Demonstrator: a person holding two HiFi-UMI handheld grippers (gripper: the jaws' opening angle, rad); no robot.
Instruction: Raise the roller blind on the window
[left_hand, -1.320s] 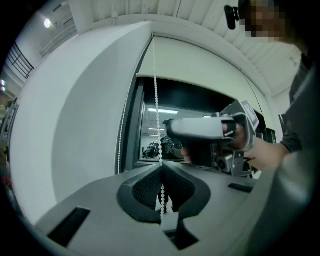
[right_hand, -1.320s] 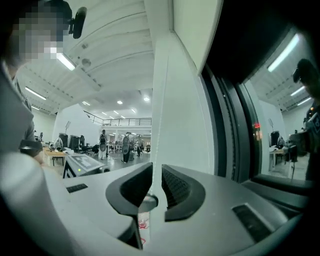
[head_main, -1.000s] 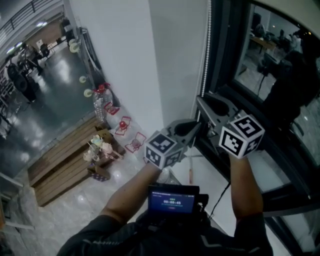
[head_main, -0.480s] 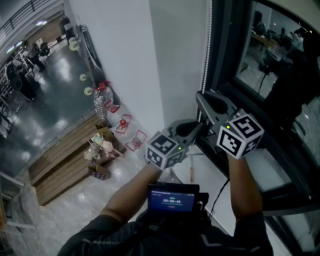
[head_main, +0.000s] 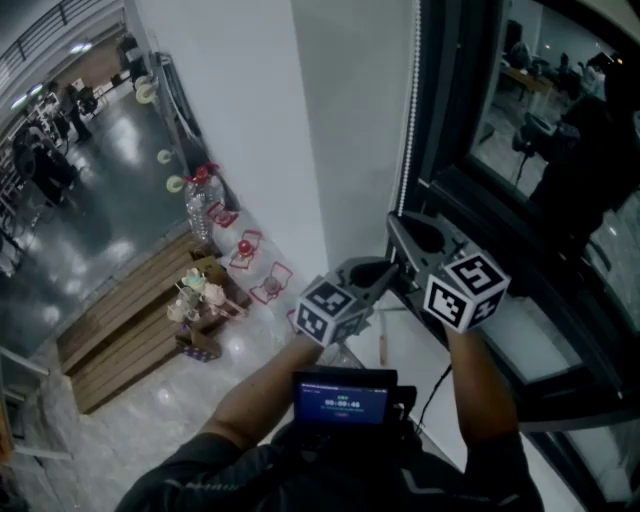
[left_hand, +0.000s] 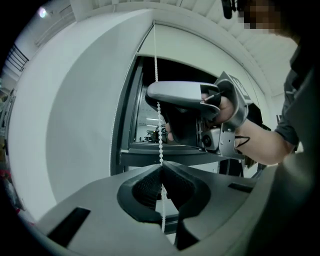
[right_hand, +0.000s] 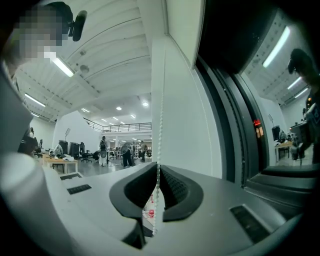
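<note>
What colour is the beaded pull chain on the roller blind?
White; the thin beaded chain shows best in the left gripper view.

Big open office hall: desks (right_hand: 56, 161), office chairs (right_hand: 79, 150), mezzanine railing (right_hand: 119, 128).

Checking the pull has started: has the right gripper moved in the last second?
Yes. In the head view the right gripper has come down and slightly left along the bead chain, while the water bottle on the floor stays put.
</note>
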